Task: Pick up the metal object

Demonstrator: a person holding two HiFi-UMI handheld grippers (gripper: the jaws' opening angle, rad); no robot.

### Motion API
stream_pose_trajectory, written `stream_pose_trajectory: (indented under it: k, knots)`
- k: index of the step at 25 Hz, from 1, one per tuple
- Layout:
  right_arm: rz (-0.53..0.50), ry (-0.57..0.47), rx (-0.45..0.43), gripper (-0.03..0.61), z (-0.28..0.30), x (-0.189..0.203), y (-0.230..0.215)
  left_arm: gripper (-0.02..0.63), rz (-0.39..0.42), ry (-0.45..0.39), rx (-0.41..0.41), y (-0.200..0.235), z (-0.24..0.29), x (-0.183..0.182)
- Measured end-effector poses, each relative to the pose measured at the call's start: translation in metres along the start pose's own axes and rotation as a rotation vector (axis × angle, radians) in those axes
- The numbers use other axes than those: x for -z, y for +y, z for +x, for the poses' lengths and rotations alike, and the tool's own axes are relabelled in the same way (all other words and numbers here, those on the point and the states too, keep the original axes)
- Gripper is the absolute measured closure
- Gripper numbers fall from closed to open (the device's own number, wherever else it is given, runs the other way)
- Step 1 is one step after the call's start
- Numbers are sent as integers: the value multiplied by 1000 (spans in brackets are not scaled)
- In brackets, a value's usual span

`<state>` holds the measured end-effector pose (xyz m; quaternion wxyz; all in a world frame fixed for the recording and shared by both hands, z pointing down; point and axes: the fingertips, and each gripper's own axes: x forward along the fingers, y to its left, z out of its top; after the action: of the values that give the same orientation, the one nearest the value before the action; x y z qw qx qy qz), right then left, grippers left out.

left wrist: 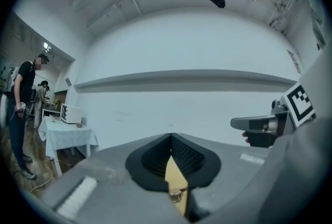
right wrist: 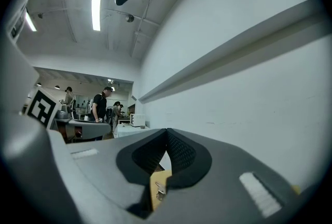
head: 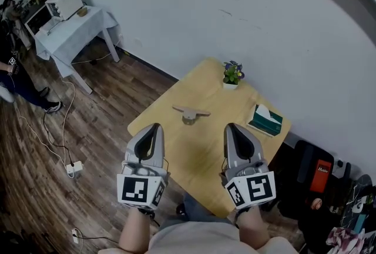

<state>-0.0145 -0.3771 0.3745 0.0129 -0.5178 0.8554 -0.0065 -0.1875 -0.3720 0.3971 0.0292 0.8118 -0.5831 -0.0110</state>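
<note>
So the left gripper [head: 155, 127] and the right gripper [head: 230, 127] were both held level over the near part of the yellow wooden tabletop [head: 200, 159], side by side. In the left gripper view the 2 black ribbed fingers [left wrist: 153, 158] were clenched tip to tip with nothing between them. Same deal in the right gripper view: its fingers [right wrist: 179, 153] were pressed together and empty.

The small greyish metal object [head: 189, 113], a flat bar sitting across a round base, lay on the tabletop out ahead of both pairs of fingers, roughly in line with the gap between the 2 grippers and touching neither. A tiny glimpse of it showed through the slit under the left fingers, too small to make out details.

Farther out beyond the right fingers stood a little white pot with purple flowers [head: 232, 74], and ahead and off to the right of them sat a dark green tissue box [head: 265, 120].
</note>
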Motion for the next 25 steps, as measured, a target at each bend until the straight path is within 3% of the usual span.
stream_pose_trajectory:
  k: [7, 14, 20, 25]
  knots:
    - [25, 40, 18, 577, 7, 21, -19, 553, -25, 151, 59, -12, 35, 65]
    - [50, 72, 45, 577, 8, 39, -40, 500, -129, 290, 68, -16, 64, 128]
    - [70, 102, 68, 577, 8, 56, -57, 423, -122, 426, 108, -31, 89, 182]
    - [80, 117, 87, 577, 8, 65, -69, 341, -138, 500, 91, -33, 108, 217]
